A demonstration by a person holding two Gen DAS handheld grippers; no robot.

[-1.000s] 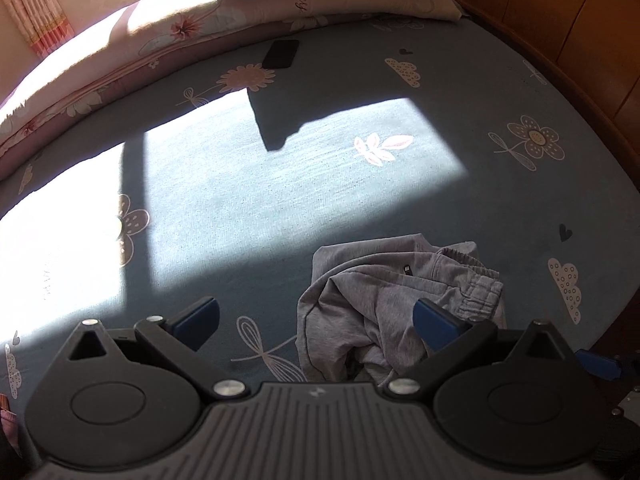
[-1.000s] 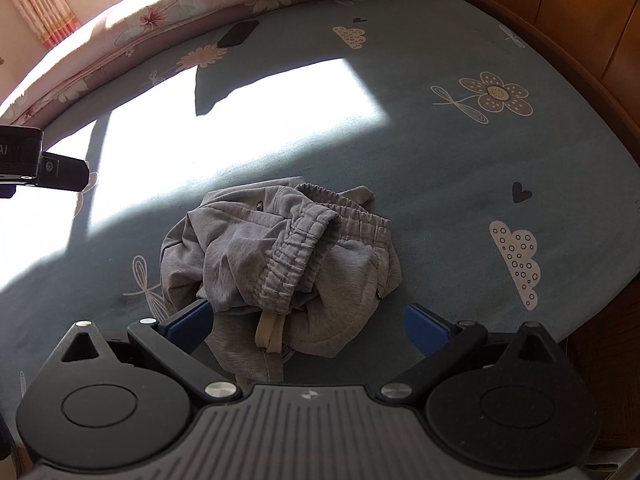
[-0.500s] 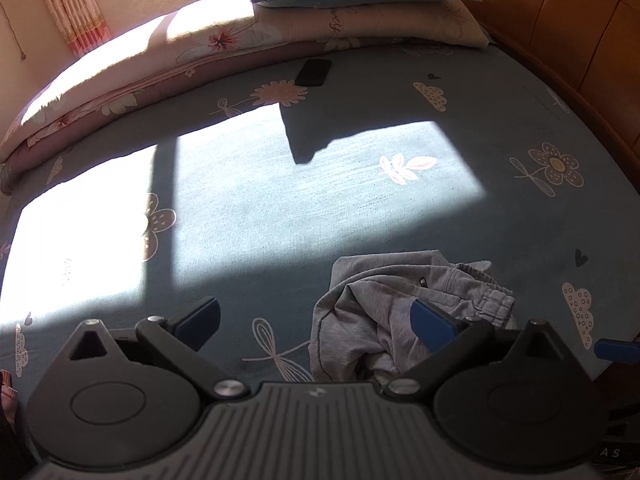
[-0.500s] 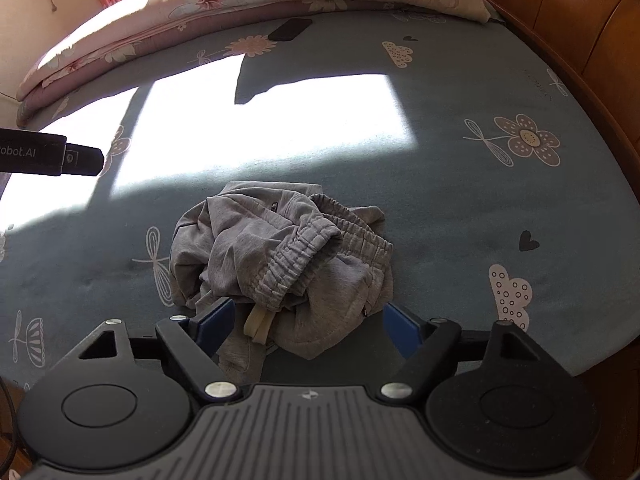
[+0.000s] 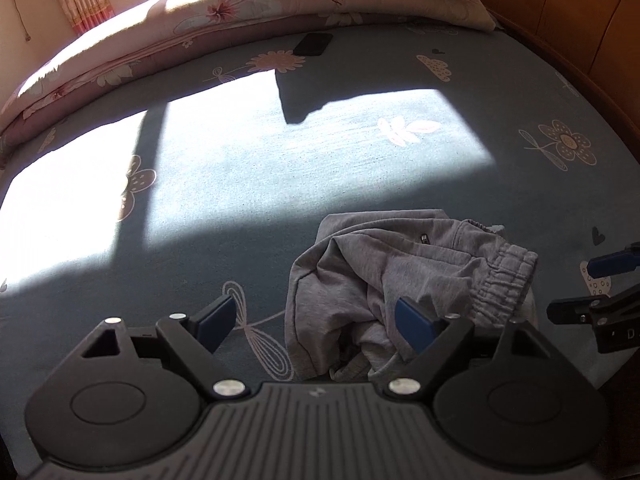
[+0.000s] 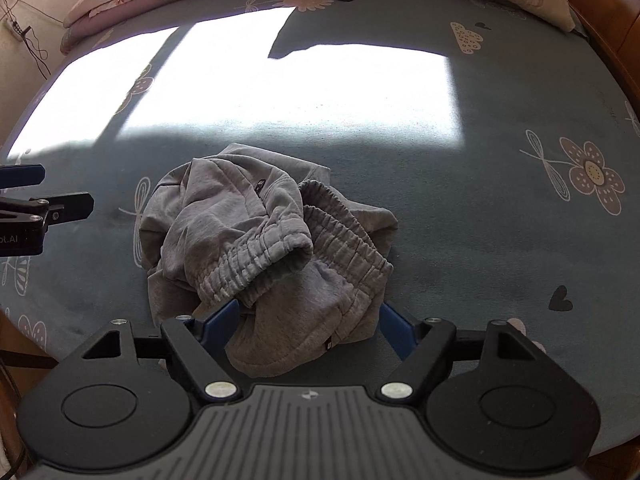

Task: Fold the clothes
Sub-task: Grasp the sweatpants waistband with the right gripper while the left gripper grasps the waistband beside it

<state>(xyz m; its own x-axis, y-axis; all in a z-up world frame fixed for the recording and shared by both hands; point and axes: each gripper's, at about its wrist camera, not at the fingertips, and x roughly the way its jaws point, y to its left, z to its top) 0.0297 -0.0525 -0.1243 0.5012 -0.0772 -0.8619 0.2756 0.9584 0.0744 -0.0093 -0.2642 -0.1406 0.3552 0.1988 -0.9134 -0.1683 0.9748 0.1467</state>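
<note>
Blue flowered bedsheet, half in window light, with a dark phone near the far pillows. Crumpled grey sweatpants lie bunched at the near edge. My right gripper, fingers spread and empty, sits directly over the heap, which lies dead ahead between the blue pads. My left gripper, also spread, has the heap off toward its right finger. Judged nearer: the right. Elastic waistband runs lower left to upper right.
</note>
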